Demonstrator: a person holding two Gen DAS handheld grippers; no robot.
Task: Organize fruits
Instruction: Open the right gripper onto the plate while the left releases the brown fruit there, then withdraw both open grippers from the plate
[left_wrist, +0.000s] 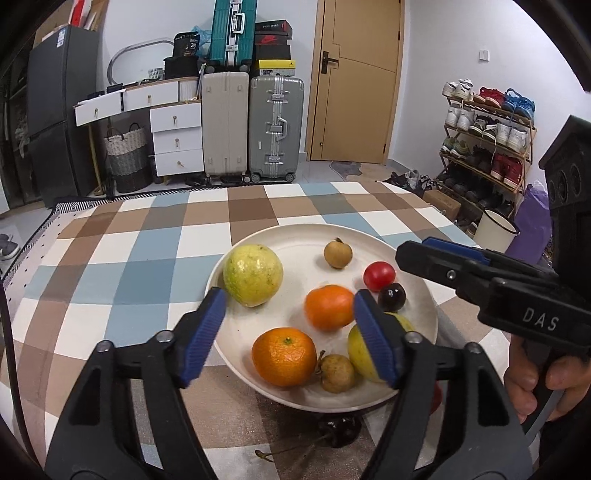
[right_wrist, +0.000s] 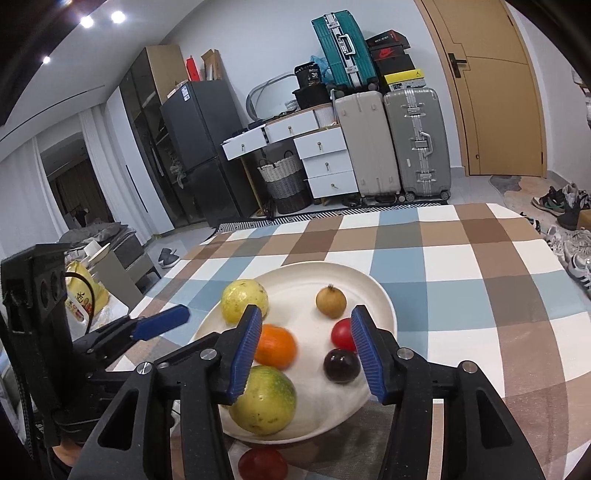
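Round white plate on a tablecloth of blue, brown and white squares

Seen from the left wrist:
- On the left side of the plate, a big round yellow-green fruit
- At the far side of the plate, a small round brown fruit
- On the right side of the plate, a little red tomato, with a shiny dark cherry just beside it
- In the middle of the plate, a blurry orange
- At the near side of the plate, a second orange with a green dot on top, touching a second small brown fruit
- Next to those, still on the plate, a second yellow-green fruit, partly hidden behind a blue pad
- Off the plate, on the cloth just past its near rim, a dark cherry with a long stem and a red tomato

Left gripper above the near side of the plate, black with blue ribbed pads, spread wide apart and holding nothing

Right gripper above the right side of the plate, pads also apart, gripping nothing, no fruit pressed between them

Right hand wrapped around the black handle, beside the plate's right rim
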